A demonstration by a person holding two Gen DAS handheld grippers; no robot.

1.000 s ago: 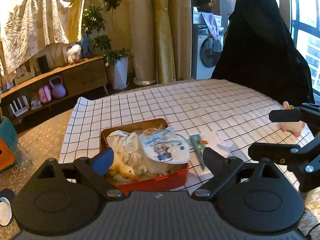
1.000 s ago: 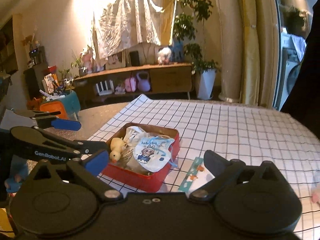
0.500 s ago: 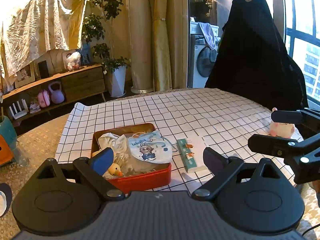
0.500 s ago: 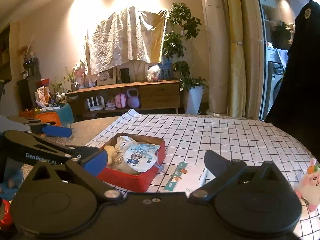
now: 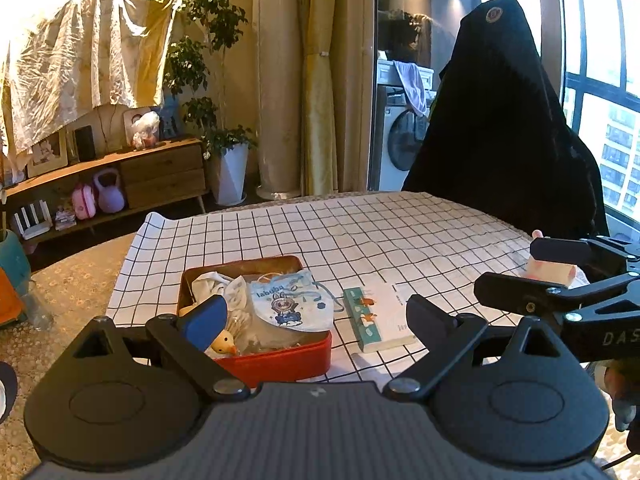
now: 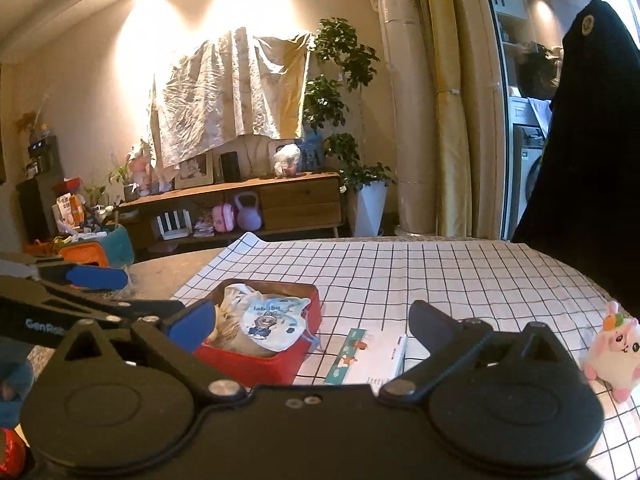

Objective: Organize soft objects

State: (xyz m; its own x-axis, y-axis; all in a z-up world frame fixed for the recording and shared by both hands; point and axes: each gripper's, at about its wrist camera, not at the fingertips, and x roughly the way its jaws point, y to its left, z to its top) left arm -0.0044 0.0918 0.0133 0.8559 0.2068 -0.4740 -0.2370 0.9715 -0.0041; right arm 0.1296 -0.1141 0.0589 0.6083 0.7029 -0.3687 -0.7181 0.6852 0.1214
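A red tin box (image 5: 280,360) (image 6: 248,364) sits on the checked cloth (image 5: 360,232) and holds a blue-printed pouch (image 5: 290,306) (image 6: 274,320), crumpled white soft things (image 5: 216,282) and a yellow duck toy (image 5: 224,346). A pink and white plush (image 6: 612,354) stands at the right of the cloth; in the left wrist view it (image 5: 550,270) is partly hidden behind the right gripper's fingers. My left gripper (image 5: 316,316) is open and empty, above and in front of the box. My right gripper (image 6: 304,320) is open and empty, right of the box.
A flat white and teal packet (image 5: 378,316) (image 6: 366,354) lies right of the box. A black-draped chair (image 5: 504,120) stands behind the table's far right. A wooden sideboard (image 6: 240,204), plants and curtains fill the background.
Both grippers have pulled back and risen from the box, so it looks smaller and lower. The pink plush has come into the right wrist view. Both stay open.
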